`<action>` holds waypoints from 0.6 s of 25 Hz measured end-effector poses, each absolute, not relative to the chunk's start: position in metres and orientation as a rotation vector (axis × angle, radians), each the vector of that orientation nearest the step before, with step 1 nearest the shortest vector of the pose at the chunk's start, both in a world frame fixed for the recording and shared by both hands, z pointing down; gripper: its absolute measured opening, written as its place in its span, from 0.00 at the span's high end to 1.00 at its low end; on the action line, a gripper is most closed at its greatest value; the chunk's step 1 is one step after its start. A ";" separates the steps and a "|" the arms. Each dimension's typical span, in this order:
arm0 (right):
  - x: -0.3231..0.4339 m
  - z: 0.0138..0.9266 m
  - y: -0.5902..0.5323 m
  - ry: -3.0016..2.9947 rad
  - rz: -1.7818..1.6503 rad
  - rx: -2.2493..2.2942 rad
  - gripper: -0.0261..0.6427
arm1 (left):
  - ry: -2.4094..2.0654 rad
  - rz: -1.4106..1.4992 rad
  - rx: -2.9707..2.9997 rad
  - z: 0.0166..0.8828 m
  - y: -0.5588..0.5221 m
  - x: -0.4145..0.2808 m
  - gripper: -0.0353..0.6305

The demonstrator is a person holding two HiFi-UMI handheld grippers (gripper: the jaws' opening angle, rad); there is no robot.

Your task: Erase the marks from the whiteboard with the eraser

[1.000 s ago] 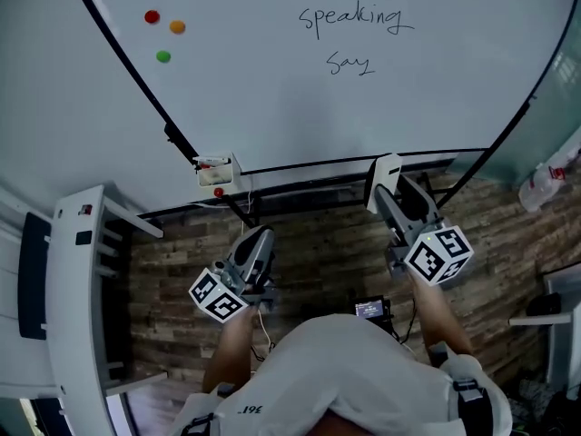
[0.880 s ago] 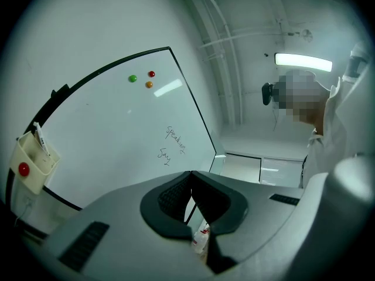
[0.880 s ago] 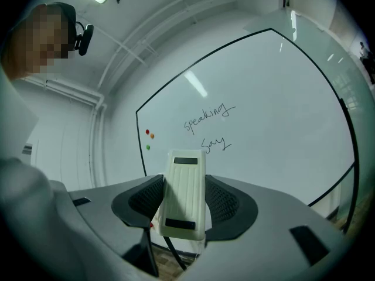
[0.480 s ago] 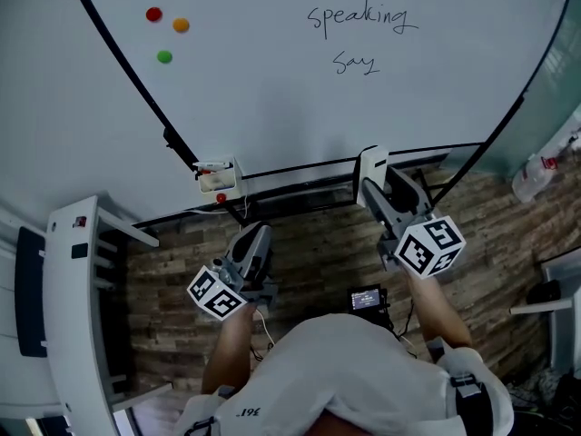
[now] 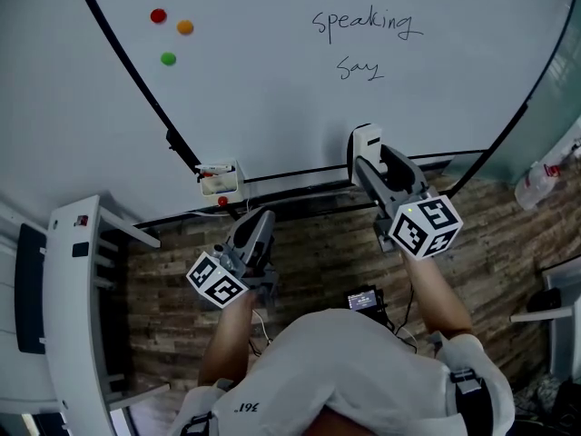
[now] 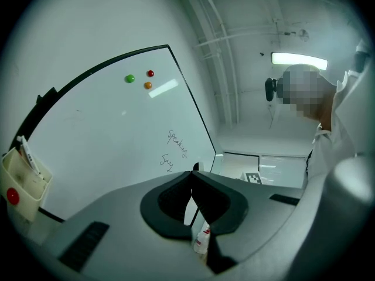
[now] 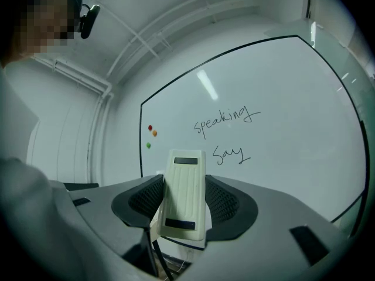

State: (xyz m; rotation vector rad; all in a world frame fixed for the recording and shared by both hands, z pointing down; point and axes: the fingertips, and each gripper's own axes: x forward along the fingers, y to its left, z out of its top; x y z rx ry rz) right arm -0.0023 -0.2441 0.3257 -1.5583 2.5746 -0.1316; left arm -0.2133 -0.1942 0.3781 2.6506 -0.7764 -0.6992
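The right gripper point(image 5: 370, 163) is raised ahead of the person, forearm stretched forward, its marker cube point(image 5: 425, 227) toward the body. Its jaws are clamped on the sides of a cream eraser point(image 5: 364, 143), which stands lengthwise out past the jaw tips. In the head view the eraser's far end overlaps the lower edge of the whiteboard point(image 5: 272, 98); whether it touches the board cannot be told. The left gripper point(image 5: 255, 228) hangs lower and nearer the body, wrist bent, pointing up toward the board's bottom frame; its jaws are pressed together at the tips with nothing between them.

Beyond the eraser's tip, on the board, two handwritten words read "speaking" point(image 5: 366, 22) and, nearer the gripper, "say" point(image 5: 359, 67). Well to the left of the right gripper sit three round magnets: red point(image 5: 158, 14), orange point(image 5: 185, 26) and green point(image 5: 168, 59). Just ahead of the left gripper a small holder point(image 5: 218, 178) hangs on the board's frame; its contents are too small to identify. The eraser's two dark strips carry no legible print. The board's top edge is cut off by the frame.
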 end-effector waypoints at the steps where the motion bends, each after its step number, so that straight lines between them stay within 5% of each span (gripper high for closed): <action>1: -0.002 0.322 -0.248 2.573 -0.124 -1.556 0.60 | -0.777 -0.696 2.657 0.376 -0.198 -0.211 0.94; 15: -0.002 0.274 -0.292 2.625 0.032 -1.504 0.60 | -0.804 -0.685 2.739 0.340 -0.239 -0.183 0.94</action>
